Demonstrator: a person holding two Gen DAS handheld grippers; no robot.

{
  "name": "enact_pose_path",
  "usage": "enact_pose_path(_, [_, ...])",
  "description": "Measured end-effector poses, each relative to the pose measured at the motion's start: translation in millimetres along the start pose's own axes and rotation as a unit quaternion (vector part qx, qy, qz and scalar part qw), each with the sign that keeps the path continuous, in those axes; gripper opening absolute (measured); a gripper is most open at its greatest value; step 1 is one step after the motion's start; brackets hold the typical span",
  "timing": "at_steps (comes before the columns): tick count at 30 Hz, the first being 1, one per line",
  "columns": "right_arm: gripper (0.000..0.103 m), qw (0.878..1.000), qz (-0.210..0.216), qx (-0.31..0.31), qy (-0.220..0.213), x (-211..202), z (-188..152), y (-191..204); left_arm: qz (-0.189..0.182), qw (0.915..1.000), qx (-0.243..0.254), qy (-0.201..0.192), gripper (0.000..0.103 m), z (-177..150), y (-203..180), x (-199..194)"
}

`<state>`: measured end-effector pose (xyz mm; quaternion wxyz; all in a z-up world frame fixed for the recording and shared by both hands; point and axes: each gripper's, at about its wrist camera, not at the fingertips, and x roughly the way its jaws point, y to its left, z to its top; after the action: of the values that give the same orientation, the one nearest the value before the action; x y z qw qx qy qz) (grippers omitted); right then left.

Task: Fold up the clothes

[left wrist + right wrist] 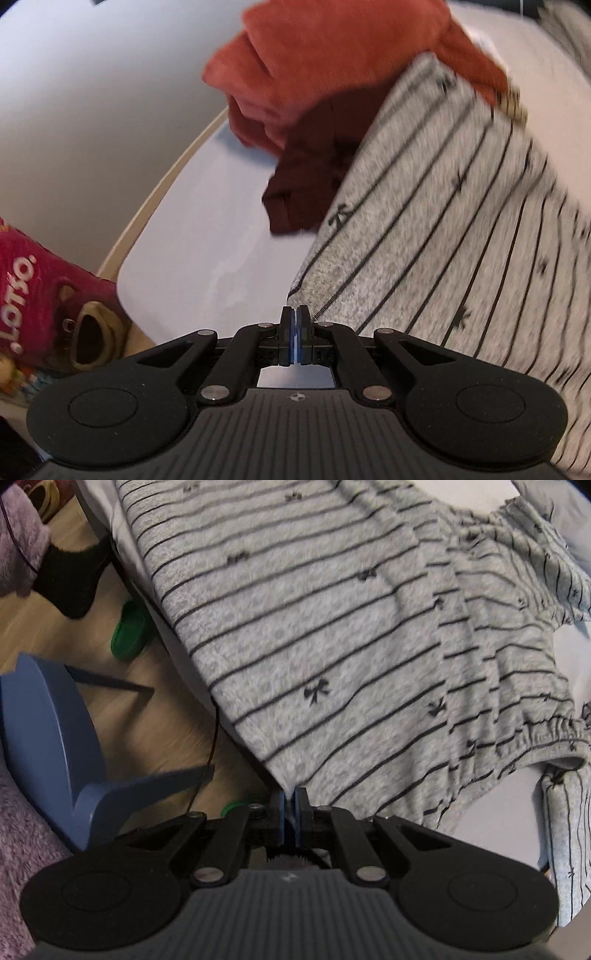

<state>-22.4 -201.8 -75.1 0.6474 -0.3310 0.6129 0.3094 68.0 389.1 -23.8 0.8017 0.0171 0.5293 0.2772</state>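
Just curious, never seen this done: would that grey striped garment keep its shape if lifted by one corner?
Probably not. The grey striped garment looks floppy: it already creases and bunches at its gathered edge. Its fuzzy surface suggests it is light and unlikely to slip.

Left gripper (294, 314) showing matte black linkage arms, silver pivot pins, blue-edged pads, ribbed grey body, right gripper (290, 797) looking alike, black sock (72, 579) covering a foot

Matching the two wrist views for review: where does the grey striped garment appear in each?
Left wrist: grey striped garment fills the right side, beside the orange-red clothes.
Right wrist: it fills the centre and right, draped over the white table.
Shared landmark: its black bow print.
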Motion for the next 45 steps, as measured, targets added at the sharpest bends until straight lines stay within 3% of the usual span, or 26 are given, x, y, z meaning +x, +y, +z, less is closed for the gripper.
enact_pose_path(5, [0.009,1.000,0.007,0.007,-0.003,0,-5,0,-0.017,0.9998,-0.002,-0.001,0.003,8,-4,0])
enact_pose_path(8, [0.012,0.999,0.009,0.024,-0.032,-13,-7,-8,-0.023,0.9993,-0.028,-0.004,0.022,13,5,-8])
enact_pose_path(9, [0.015,0.998,0.008,0.036,-0.044,-18,-7,-14,-0.025,0.9989,-0.038,-0.011,0.023,13,9,-14])
enact_pose_path(11, [0.032,0.996,0.000,0.064,-0.067,-29,-8,-28,-0.030,0.9976,-0.055,-0.028,0.024,13,15,-27])
enact_pose_path(15, [0.032,0.984,-0.020,0.148,-0.098,-47,-11,-73,-0.072,0.9920,-0.070,-0.076,0.043,29,4,-57])
enact_pose_path(17, [0.032,0.976,-0.030,0.187,-0.110,-55,-12,-98,-0.092,0.9883,-0.062,-0.106,0.045,42,-12,-74])
enact_pose_path(24, [0.032,0.944,-0.083,0.291,-0.136,-65,-14,-191,-0.149,0.9762,0.006,-0.158,0.045,77,-95,-113])
enact_pose_path(29, [0.032,0.929,-0.108,0.325,-0.140,-52,-17,-253,-0.201,0.9616,0.049,-0.181,0.048,110,-173,-127])
enact_pose_path(32, [0.042,0.926,-0.101,0.334,-0.143,-38,-15,-277,-0.227,0.9525,0.074,-0.189,0.050,135,-225,-131])
enact_pose_path(39, [0.044,0.930,-0.063,0.328,-0.155,-11,-8,-313,-0.301,0.9248,0.130,-0.193,0.056,182,-372,-139])
enact_pose_path(42, [0.055,0.935,-0.053,0.316,-0.151,2,-5,-319,-0.322,0.9149,0.157,-0.185,0.059,193,-436,-141])
enact_pose_path(45, [0.050,0.938,-0.033,0.316,-0.141,17,-6,-322,-0.335,0.9084,0.183,-0.171,0.060,204,-491,-131])
